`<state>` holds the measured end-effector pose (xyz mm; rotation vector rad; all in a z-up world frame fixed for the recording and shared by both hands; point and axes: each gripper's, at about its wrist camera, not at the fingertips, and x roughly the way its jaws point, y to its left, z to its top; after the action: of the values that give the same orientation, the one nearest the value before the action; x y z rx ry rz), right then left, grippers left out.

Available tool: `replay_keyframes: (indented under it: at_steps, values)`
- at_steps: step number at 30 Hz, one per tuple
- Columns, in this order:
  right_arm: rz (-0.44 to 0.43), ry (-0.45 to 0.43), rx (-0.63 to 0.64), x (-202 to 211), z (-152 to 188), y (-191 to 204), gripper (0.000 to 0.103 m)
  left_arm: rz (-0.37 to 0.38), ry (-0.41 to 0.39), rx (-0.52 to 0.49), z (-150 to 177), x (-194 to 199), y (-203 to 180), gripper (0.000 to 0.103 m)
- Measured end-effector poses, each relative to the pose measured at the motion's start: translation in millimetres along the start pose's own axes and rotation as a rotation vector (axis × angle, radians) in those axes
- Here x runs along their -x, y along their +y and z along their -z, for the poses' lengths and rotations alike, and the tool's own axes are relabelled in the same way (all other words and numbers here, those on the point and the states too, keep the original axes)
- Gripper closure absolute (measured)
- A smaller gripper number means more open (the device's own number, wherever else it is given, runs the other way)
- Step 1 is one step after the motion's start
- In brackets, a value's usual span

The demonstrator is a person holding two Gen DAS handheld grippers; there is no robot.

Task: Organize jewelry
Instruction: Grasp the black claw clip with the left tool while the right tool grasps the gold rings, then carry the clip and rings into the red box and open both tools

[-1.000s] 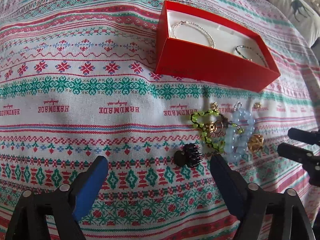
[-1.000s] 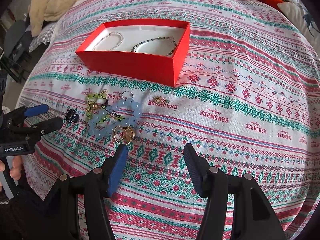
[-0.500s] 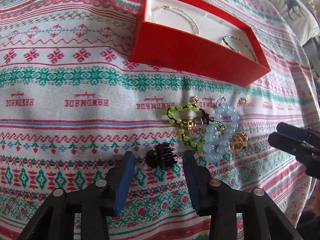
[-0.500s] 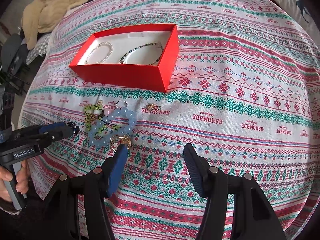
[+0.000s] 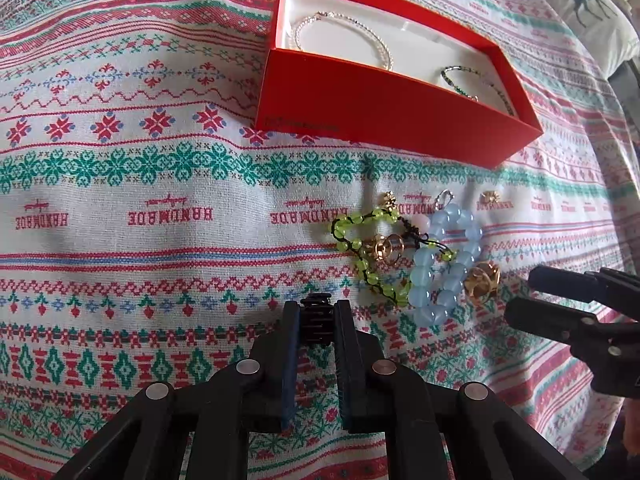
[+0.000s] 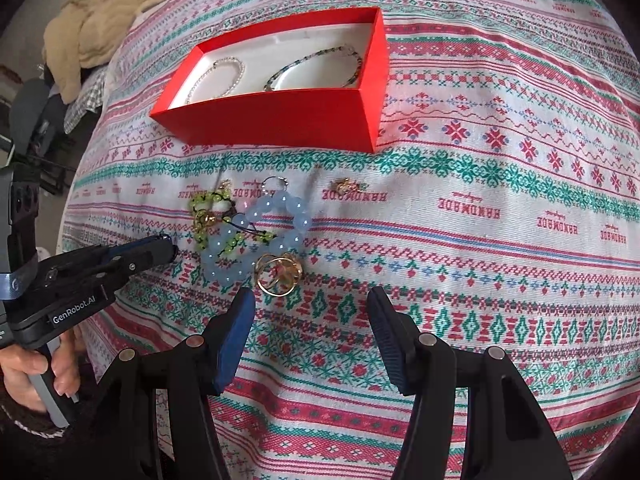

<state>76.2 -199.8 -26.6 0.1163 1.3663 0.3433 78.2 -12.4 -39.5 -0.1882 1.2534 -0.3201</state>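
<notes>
My left gripper (image 5: 316, 312) is shut on a small black hair claw clip (image 5: 316, 320) on the patterned cloth; it also shows in the right wrist view (image 6: 160, 248). Right of it lie a green bead bracelet (image 5: 360, 240), a light blue bead bracelet (image 5: 444, 264) and gold rings (image 5: 482, 280). A red box (image 5: 380, 116) behind them holds a silver bracelet (image 5: 344, 36) and a dark bead bracelet (image 5: 476, 84). My right gripper (image 6: 312, 308) is open and empty, just in front of a gold ring (image 6: 278, 276).
A small gold earring (image 6: 344, 187) lies apart, right of the pile. A beige blanket (image 6: 108, 12) and dark furniture sit beyond the cloth's left edge. A pillow with a deer print (image 5: 580, 0) is at the far right.
My left gripper moved forward around the black claw clip and closed on it. The right gripper came closer to the jewelry pile and stayed open.
</notes>
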Motion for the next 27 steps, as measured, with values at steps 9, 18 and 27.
replay_keyframes:
  at_steps: [9,18,27]
  values:
    - [-0.044,0.019,-0.02,-12.6,-3.4,10.6,0.043,-0.008,-0.015,0.0,3.8,8.4,1.9,0.092]
    - [-0.088,0.056,-0.084,-26.0,-12.3,13.8,0.064,-0.004,-0.024,0.007,12.2,19.7,9.5,0.092]
    - [-0.064,0.048,-0.084,-27.3,-10.5,14.4,0.073,-0.007,-0.039,0.017,18.2,29.6,14.0,0.092]
